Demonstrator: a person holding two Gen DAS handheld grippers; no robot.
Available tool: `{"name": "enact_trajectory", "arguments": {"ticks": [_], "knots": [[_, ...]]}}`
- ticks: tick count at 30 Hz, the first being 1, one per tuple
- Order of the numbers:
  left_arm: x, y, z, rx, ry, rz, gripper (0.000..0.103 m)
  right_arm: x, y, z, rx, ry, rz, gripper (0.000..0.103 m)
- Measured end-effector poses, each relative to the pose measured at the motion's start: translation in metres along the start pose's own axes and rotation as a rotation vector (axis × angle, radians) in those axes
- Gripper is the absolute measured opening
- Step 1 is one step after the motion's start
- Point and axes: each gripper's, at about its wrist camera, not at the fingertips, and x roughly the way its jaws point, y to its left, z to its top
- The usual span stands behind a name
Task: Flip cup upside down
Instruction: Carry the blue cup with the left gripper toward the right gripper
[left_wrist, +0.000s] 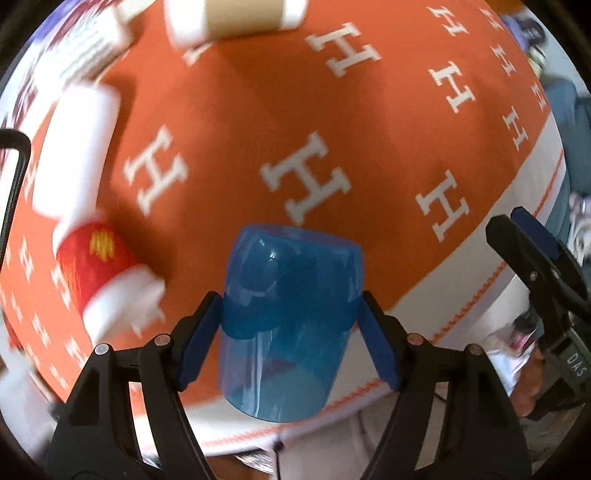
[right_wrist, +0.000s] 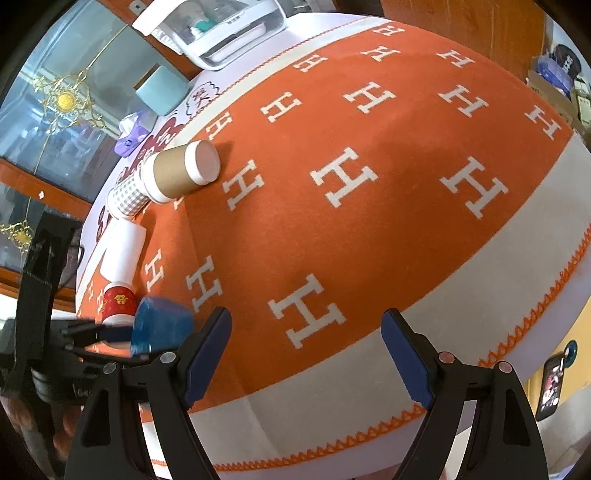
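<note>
- Your left gripper (left_wrist: 290, 341) is clamped on the blue cup (left_wrist: 291, 321), one pad (left_wrist: 197, 341) on each side of the wall about midway along it, and the cup is in the air above the orange cloth (left_wrist: 369, 122) near its front hem.
- Your right gripper (right_wrist: 306, 354) is spread wide with nothing between its pads; it hangs over the cloth well to the right of the cup and takes no part.
- From the left wrist view, the closed base points away from you and the open mouth faces back toward the camera, so the cup lies roughly along the fingers, not yet inverted, as I read it.
- Roll your left wrist smoothly until the mouth faces the cloth, keeping the squeeze steady so the smooth plastic doesn't slip.
- Set the rim down flat before letting go.
- Watch the red cup (left_wrist: 98, 266) and white cup (left_wrist: 74, 155) lying just to the left; land on bare cloth beside them.
</note>
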Motion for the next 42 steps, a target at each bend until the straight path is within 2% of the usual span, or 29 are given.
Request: {"name": "enact_trajectory", "arguments": {"ticks": [8, 13, 19, 20, 21, 24, 29, 33, 42], "knots": [[0.003, 0.025, -0.044, -0.337, 0.012, -0.141, 0.071, -0.002, 0.017, 0.000, -0.081, 0.032, 0.025, 0.085], [0.015, 0.045, -0.077, -0.550, -0.033, -0.247, 0.071, 0.004, 0.027, -0.001, -0.143, 0.074, 0.026, 0.085], [0.033, 0.051, -0.107, -0.699, -0.074, -0.292, 0.072, 0.013, 0.040, -0.002, -0.224, 0.133, 0.026, 0.085], [0.033, 0.057, -0.110, -0.707, -0.071, -0.298, 0.072, 0.015, 0.042, -0.003, -0.235, 0.140, 0.026, 0.085], [0.036, 0.062, -0.096, -0.719, -0.071, -0.301, 0.072, 0.016, 0.044, -0.004, -0.246, 0.148, 0.026, 0.085], [0.038, 0.061, -0.102, -0.728, -0.102, -0.291, 0.072, 0.020, 0.050, -0.007, -0.287, 0.166, 0.024, 0.085], [0.039, 0.049, -0.104, -0.712, -0.129, -0.257, 0.074, 0.022, 0.055, -0.010, -0.339, 0.189, 0.020, 0.085], [0.043, 0.034, -0.107, -0.711, -0.144, -0.270, 0.074, 0.020, 0.055, -0.012, -0.360, 0.198, 0.019, 0.085], [0.020, 0.028, -0.117, -0.684, -0.256, -0.205, 0.074, 0.005, 0.053, -0.016, -0.412, 0.192, 0.018, 0.085]]}}
